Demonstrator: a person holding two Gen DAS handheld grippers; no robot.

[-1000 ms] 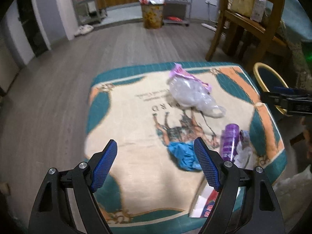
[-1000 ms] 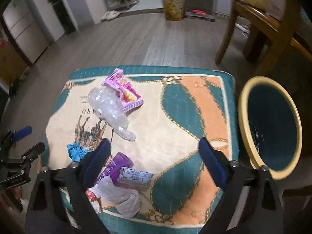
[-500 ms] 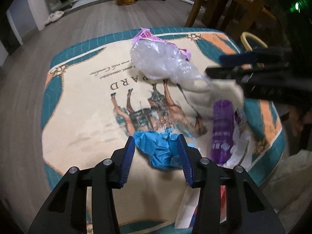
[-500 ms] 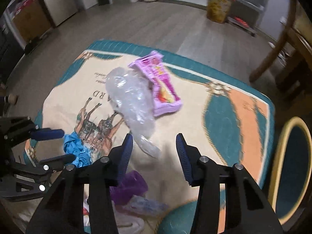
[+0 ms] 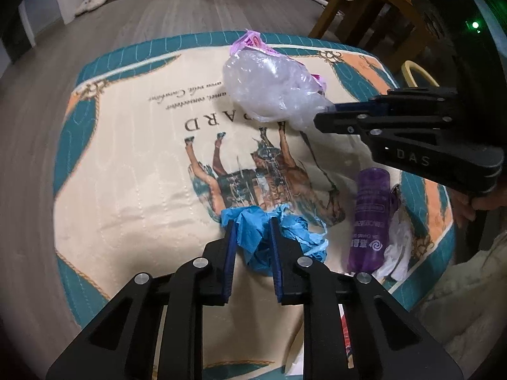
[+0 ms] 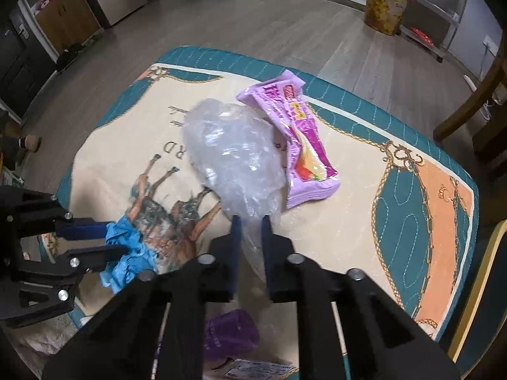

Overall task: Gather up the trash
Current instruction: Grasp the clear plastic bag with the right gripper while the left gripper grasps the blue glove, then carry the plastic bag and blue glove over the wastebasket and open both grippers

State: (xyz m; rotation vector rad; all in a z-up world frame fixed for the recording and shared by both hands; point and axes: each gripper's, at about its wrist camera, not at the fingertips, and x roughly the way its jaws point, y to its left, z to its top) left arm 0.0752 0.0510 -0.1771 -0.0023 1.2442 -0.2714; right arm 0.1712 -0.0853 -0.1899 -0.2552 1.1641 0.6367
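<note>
Both of my grippers have closed in since a second ago, when they were wide open above the mat (image 5: pixel 133 164). Now my left gripper (image 5: pixel 252 250) is squeezing the blue crumpled glove (image 5: pixel 269 237), right between its fingers. My right gripper (image 6: pixel 250 240) is pinching the tail of the clear plastic bag (image 6: pixel 231 155) just ahead of it. I think I am at the grabbing step. Next I should lift both pieces and carry them to the yellow-rimmed bin (image 6: pixel 475 288) on my right. I count one glove, one clear bag, one pink wrapper (image 6: pixel 301 136), one purple bottle (image 5: pixel 369 215) and some white tissue (image 5: pixel 397 247).
</note>
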